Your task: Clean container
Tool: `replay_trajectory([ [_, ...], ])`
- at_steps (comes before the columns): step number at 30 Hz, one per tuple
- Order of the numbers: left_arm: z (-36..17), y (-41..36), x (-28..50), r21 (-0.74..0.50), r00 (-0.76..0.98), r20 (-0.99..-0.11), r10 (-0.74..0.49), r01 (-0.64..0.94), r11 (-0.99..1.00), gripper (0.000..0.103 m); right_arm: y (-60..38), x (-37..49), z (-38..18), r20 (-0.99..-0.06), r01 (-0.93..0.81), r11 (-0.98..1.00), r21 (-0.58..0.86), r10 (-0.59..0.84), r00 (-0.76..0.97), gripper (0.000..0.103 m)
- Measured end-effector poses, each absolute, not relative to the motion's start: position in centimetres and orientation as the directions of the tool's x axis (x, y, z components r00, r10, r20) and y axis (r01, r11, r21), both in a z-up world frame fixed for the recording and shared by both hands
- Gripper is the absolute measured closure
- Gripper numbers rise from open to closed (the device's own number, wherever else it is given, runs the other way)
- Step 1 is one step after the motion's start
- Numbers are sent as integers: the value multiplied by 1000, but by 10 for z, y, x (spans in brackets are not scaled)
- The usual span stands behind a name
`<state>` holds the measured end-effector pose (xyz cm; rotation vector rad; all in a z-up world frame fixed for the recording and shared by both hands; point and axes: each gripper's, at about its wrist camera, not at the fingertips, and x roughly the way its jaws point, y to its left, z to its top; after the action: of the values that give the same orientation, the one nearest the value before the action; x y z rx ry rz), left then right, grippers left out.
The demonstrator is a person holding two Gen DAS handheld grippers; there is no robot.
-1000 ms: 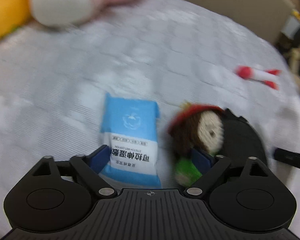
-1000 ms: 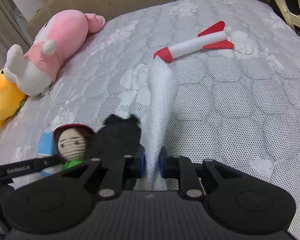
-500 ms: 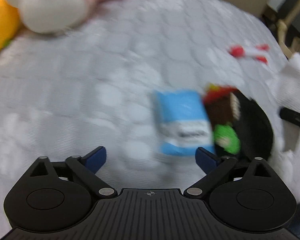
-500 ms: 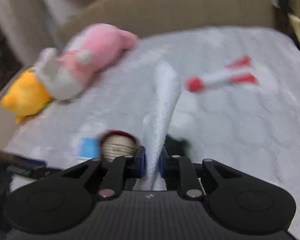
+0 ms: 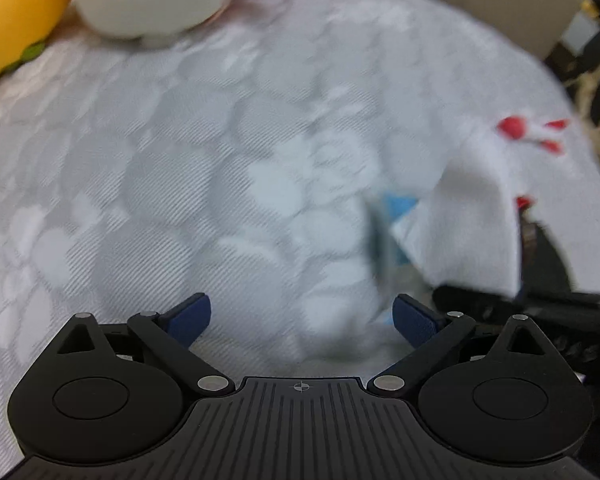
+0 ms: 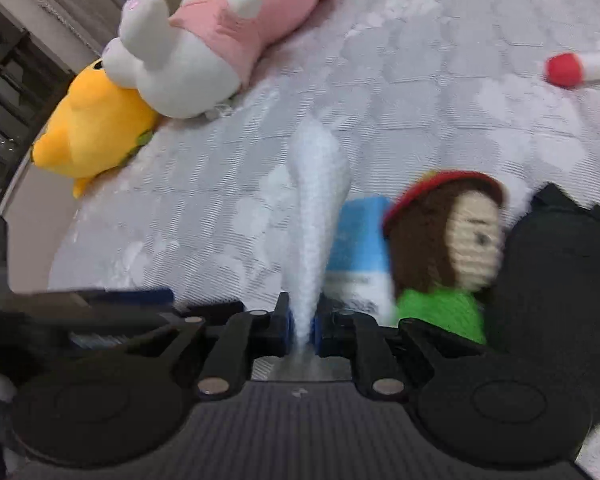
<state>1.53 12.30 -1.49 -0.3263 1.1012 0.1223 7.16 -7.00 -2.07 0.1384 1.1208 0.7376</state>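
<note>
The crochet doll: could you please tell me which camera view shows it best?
The right wrist view: the doll shows its face, red hat and green body, slightly blurred. In the left wrist view, the white cloth hides nearly all of it.

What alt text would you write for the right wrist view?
The right gripper pinches a white cloth over a quilted bed. Beside it are a crocheted doll, a blue wipes pack and a black container; plush toys lie behind.
</note>
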Motion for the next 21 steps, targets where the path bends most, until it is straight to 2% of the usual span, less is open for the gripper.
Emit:
replay_trajectory([
  [3,-6,113,16,-172,483,-874,-53,-204,964,2,-76,62,-11,-805,-510,795,327,517,290,77],
  [5,-4,108,15,-161,486,-872,-54,-181,970,2,-75,58,-2,-803,-529,796,295,506,314,70],
  [7,-3,107,16,-166,484,-873,-63,-172,971,2,-72,58,8,-787,-533,807,255,493,370,69],
  [8,-3,106,16,-167,484,-873,-64,-172,971,2,-69,59,12,-776,-538,812,226,484,405,73],
  [9,-3,107,15,-166,484,-873,-63,-173,971,2,-64,60,16,-762,-545,815,198,478,438,83],
  [10,-2,106,16,-165,484,-873,-62,-174,971,2,-60,62,19,-750,-549,816,183,476,458,89],
  [14,-9,108,19,-165,464,-884,-59,-190,968,2,-43,81,11,-777,-523,805,279,509,370,91],
  [16,-12,112,19,-169,455,-888,-58,-207,964,2,-41,80,10,-779,-521,813,260,495,384,85],
  [18,-12,119,18,-181,459,-886,-59,-226,957,2,-47,68,12,-771,-552,806,215,487,410,58],
  [20,-14,124,20,-167,464,-885,-35,-247,954,2,-54,59,11,-765,-568,802,187,482,428,58],
  [21,-14,129,21,-171,466,-884,-27,-269,948,2,-55,54,8,-769,-592,788,168,480,421,63],
])
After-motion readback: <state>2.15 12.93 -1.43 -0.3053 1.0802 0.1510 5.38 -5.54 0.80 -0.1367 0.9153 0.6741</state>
